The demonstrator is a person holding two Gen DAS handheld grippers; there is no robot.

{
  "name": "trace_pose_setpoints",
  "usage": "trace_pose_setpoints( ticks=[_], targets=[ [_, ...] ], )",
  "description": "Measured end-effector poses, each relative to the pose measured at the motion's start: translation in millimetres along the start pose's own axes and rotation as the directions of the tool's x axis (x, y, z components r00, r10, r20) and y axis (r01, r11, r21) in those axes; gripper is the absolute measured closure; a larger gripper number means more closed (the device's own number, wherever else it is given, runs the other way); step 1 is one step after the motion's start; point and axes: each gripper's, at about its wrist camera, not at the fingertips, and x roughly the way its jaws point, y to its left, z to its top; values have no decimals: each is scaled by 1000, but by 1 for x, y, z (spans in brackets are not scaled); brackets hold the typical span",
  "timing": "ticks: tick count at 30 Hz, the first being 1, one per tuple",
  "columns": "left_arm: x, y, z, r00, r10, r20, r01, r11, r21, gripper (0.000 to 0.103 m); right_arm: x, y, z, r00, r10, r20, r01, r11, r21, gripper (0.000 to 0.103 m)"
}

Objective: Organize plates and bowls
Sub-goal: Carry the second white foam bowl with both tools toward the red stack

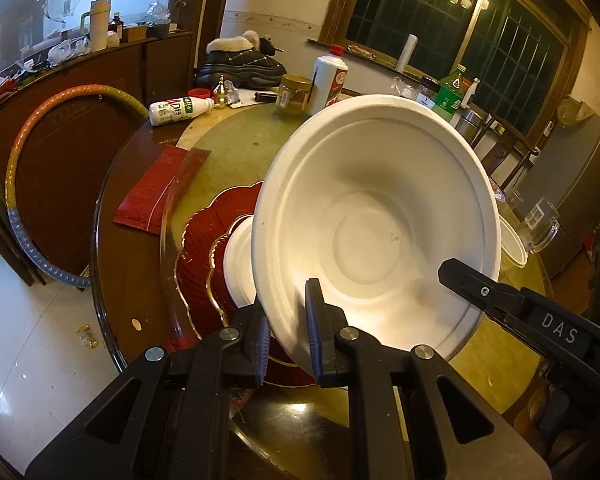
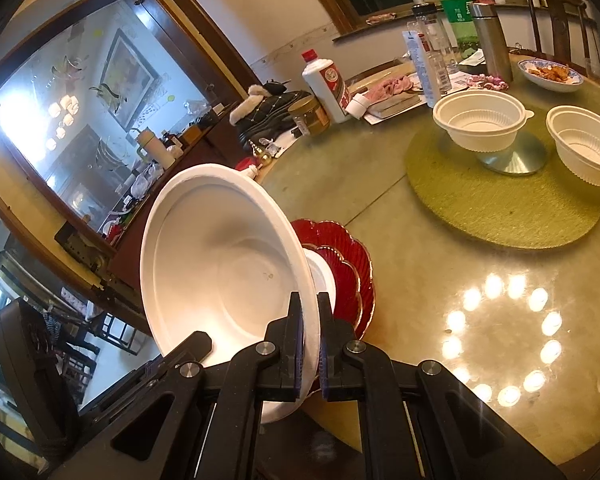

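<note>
Bowl [image 1: 380,216] first: white, moulded pulp or foam by the look of its matt skin, held tilted in the air above the near-left part of the table [image 2: 440,264], its mouth turned toward both cameras; under and behind it lie two scalloped red plates [image 1: 208,236] with gilt edges, and another white bowl [image 1: 238,264] sits on them. Left gripper [image 1: 286,332] pinches the near rim, one pad inside the wall and one outside; right gripper [image 2: 310,344] is pressed together on the rim at another spot, the thin wall sandwiched between its blue pads [image 2: 299,344].

My reading: light and fairly stiff, yet easily dented; a hard squeeze would crease the rim, so the thick rolled lip is the sound place to grip; two holds stop it swinging. Surface looks dry and slightly rough, so slipping seems unlikely. Red plates are probably glass, heavier and brittle; best taken at the edge and set down gently.

Farther right, two ribbed white plastic bowls [image 2: 482,124] stand on a green mat [image 2: 500,212].
</note>
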Motion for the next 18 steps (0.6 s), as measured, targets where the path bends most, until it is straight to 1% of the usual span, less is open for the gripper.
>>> trace_pose_setpoints(
  ticks=[5,13,18],
  targets=[
    [-4,3,-1,1000,8,5,-7,1000,-4,89,1,3,0,1000,9,-4,-9,1000,-2,97],
    [-8,10,-2,1000,3,8,-3,1000,-18,89,1,13,-1,1000,2,-6,-2,1000,-20,97],
    [-8,16,2,1000,-14,-14,14,1000,-28,89,3,20,0,1000,-8,-13,7,999,-32,97]
  ],
)
